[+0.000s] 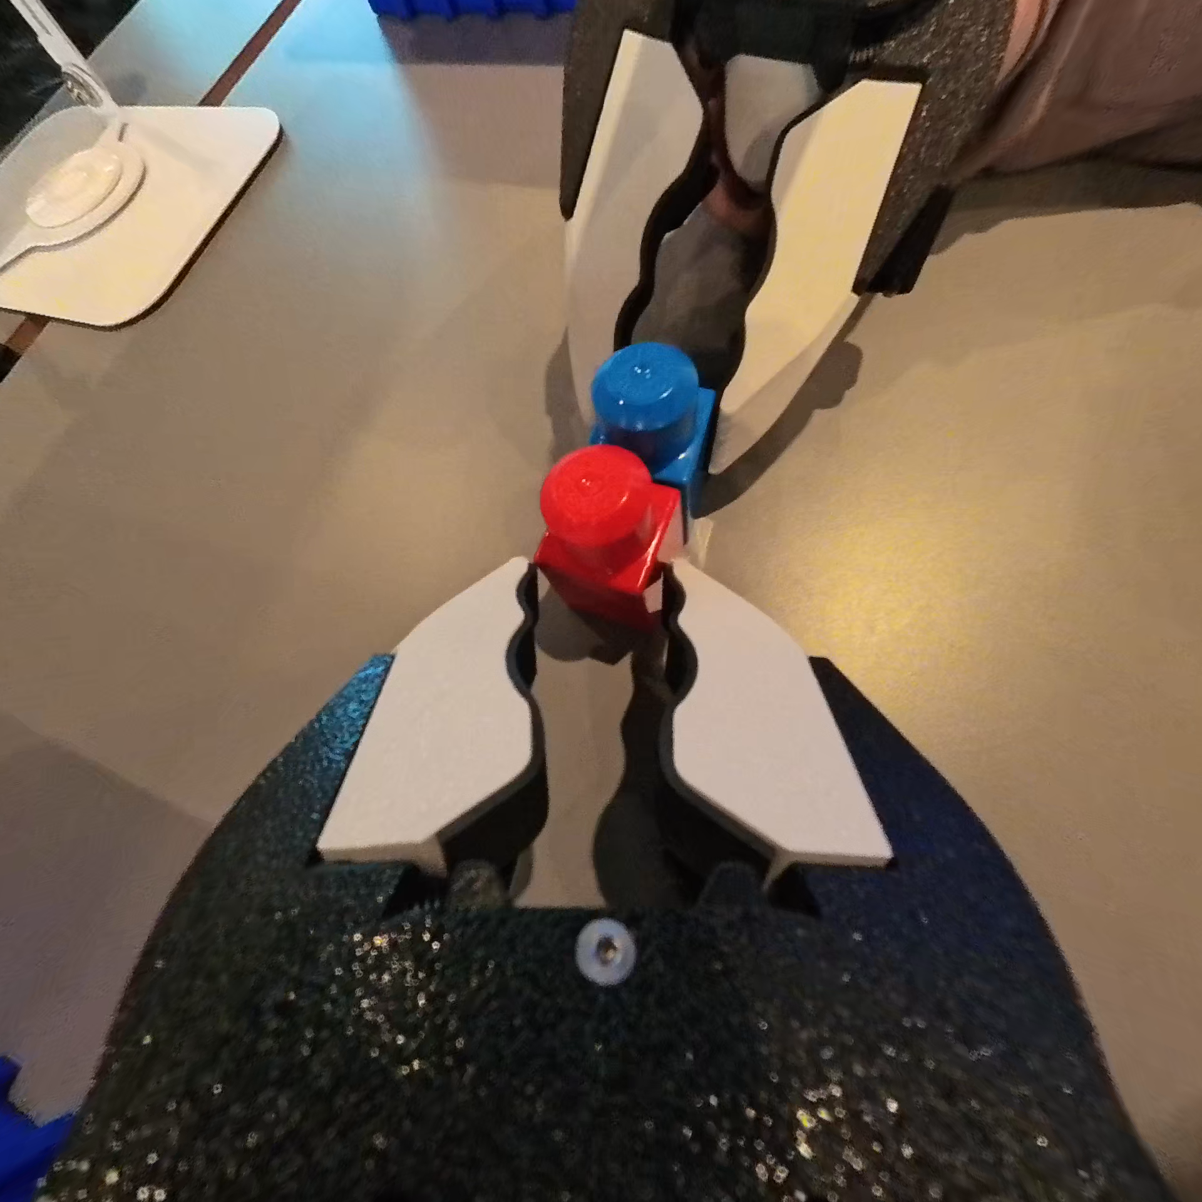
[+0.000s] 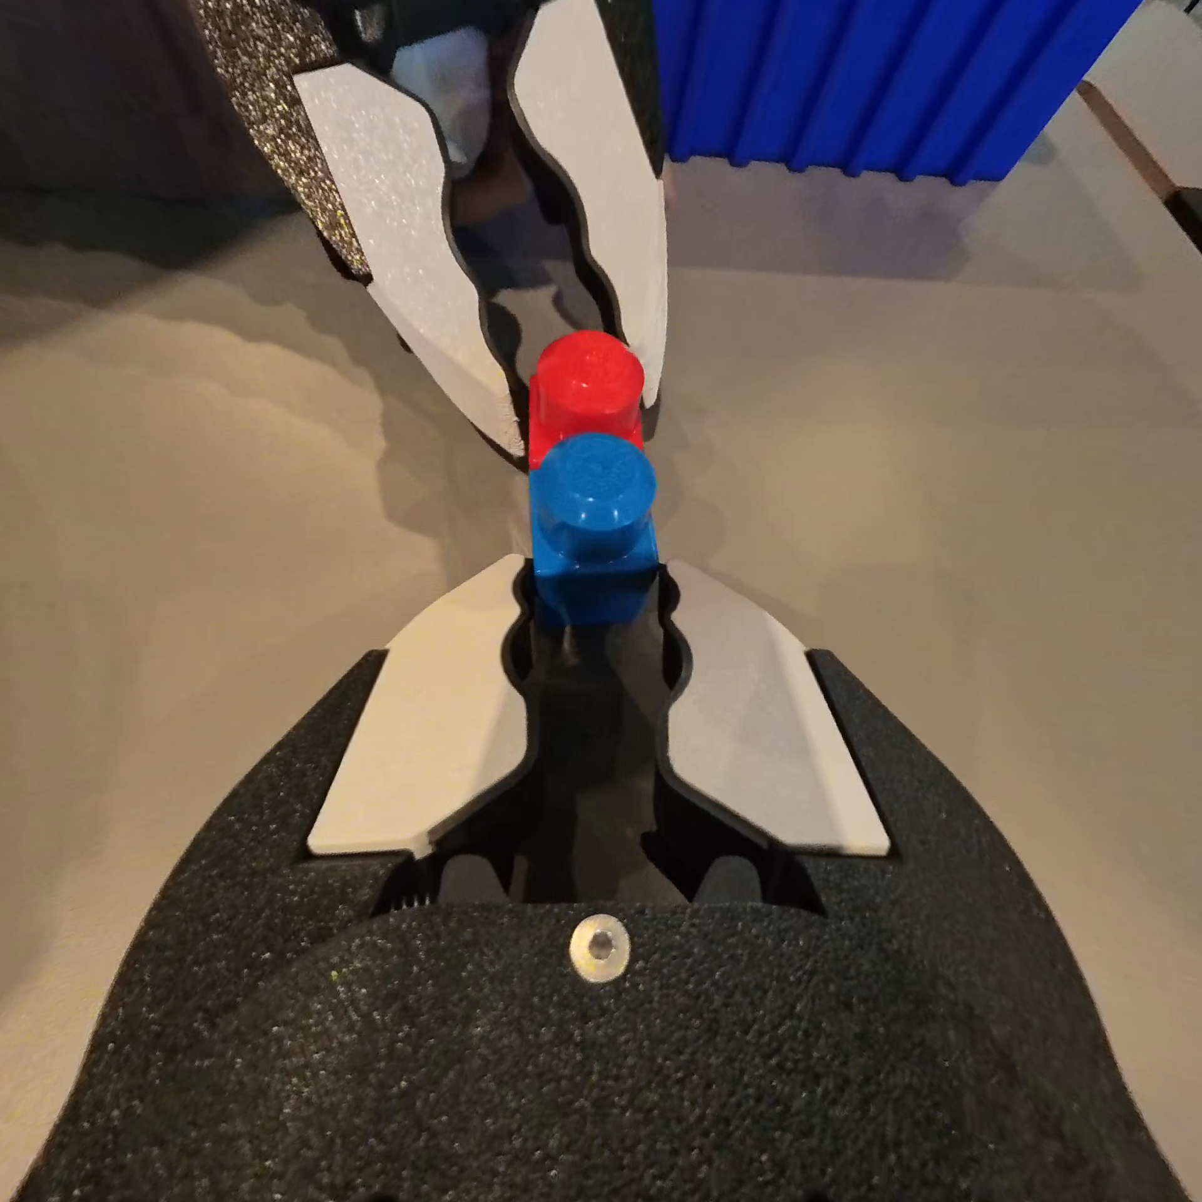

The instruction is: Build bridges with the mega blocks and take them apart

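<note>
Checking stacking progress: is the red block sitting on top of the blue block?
No: in the right wrist view the red block stands beside the blue block, each stud-up on the table.

non-task items in view

beige table [image 1: 260,520] fills both views. white square stand base [image 1: 149,214] sits far left in the left wrist view, clear round foot [image 1: 84,185] resting on it. blue ribbed container [image 2: 865,84] stands at the table's far edge in the right wrist view.
</note>
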Tool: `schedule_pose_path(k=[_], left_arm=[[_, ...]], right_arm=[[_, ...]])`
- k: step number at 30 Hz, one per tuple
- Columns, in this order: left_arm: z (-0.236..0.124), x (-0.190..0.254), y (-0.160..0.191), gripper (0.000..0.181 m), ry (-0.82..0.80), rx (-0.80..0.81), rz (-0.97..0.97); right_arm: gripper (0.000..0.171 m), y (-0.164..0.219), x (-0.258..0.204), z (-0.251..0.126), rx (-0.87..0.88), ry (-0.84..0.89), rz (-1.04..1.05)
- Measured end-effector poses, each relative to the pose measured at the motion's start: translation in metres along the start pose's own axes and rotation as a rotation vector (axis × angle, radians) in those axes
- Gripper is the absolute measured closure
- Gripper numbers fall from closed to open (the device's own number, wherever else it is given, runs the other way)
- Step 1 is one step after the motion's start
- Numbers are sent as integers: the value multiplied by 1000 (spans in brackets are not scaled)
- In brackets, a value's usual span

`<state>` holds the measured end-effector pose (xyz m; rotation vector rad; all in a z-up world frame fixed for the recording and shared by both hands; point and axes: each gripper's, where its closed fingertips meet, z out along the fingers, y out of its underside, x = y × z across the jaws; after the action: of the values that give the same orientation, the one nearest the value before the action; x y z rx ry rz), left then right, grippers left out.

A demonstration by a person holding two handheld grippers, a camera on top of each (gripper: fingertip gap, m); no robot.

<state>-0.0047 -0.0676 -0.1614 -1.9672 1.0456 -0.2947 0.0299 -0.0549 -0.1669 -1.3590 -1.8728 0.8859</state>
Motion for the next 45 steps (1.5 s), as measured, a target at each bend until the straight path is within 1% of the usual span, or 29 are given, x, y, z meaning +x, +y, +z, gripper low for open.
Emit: schedule_pose_path(k=[28,29,33,36,39,41,43,44,45], left_arm=[[2,-1,2,145,-7,-7,-25],[2,-4,2,144,-24,-10,-25],[-5,-9,-5,135,-63,34,-49],[-16,-9,-20,127,-78,114,-105],[-37,6,-47,122,-62,226,-144],[-59,18,-65,122,-81,266,-129],[-88,21,-77,122,-164,267,-78],[-106,18,-82,125,-230,277,-38],[-128,11,-85,133,-316,294,4]], right_arm=[[134,0,1,0,-1,14,-1],[133,0,-1,0,3,2,-12],[108,-9,0,-6,69,5,-4],[96,-21,8,-17,154,45,7],[96,-43,18,-35,294,135,-22],[97,-54,26,-47,367,227,-61],[101,-62,33,-57,420,317,-93],[105,-64,36,-59,436,352,-95],[107,-65,38,-60,443,371,-89]])
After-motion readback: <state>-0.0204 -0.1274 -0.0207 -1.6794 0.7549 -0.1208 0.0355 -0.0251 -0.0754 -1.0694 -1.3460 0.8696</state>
